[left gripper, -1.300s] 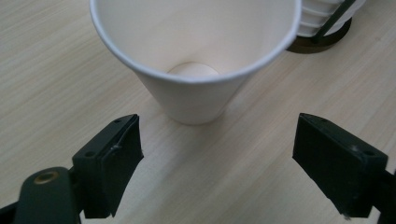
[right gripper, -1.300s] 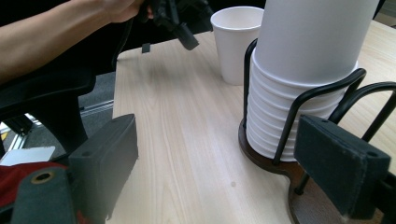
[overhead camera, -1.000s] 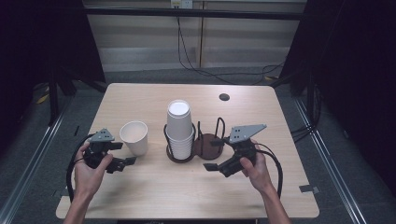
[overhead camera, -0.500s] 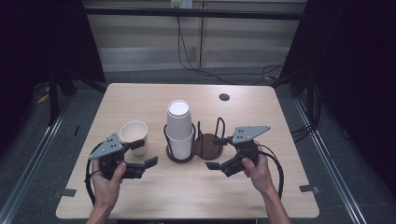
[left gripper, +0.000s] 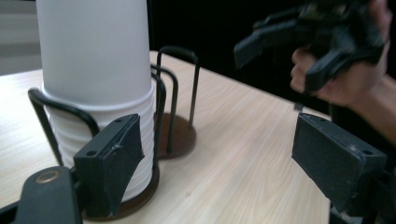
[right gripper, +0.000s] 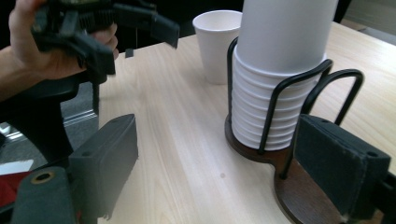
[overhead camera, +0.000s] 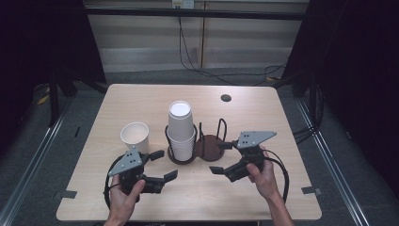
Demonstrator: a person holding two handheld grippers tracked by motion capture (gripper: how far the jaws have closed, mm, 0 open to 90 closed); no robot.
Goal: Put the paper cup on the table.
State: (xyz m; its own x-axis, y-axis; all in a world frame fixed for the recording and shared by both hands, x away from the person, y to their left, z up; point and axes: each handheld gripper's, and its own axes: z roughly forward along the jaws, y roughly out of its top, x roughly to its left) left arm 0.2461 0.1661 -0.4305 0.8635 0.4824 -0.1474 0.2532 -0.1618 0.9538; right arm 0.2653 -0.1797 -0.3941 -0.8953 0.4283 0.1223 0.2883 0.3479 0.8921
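step: we reach for the cup stack (overhead camera: pixel 181 129) in the left ring of the wire holder (overhead camera: pixel 207 143) | left tongs (overhead camera: pixel 163 165) empty, just opening, near holder's front-left | right tongs (overhead camera: pixel 225 157) agape, empty, at holder's right | tip: widen left tongs first, square them on the top cup's wall.

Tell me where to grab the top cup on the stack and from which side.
Grip the top cup on its bare wall above the wire holder, pads on opposite sides, coming in level from the near side where the left gripper is. It sits upside down, so no rim is offered, and lower down the wires and nested rims block the pads. Then probably lift straight up.
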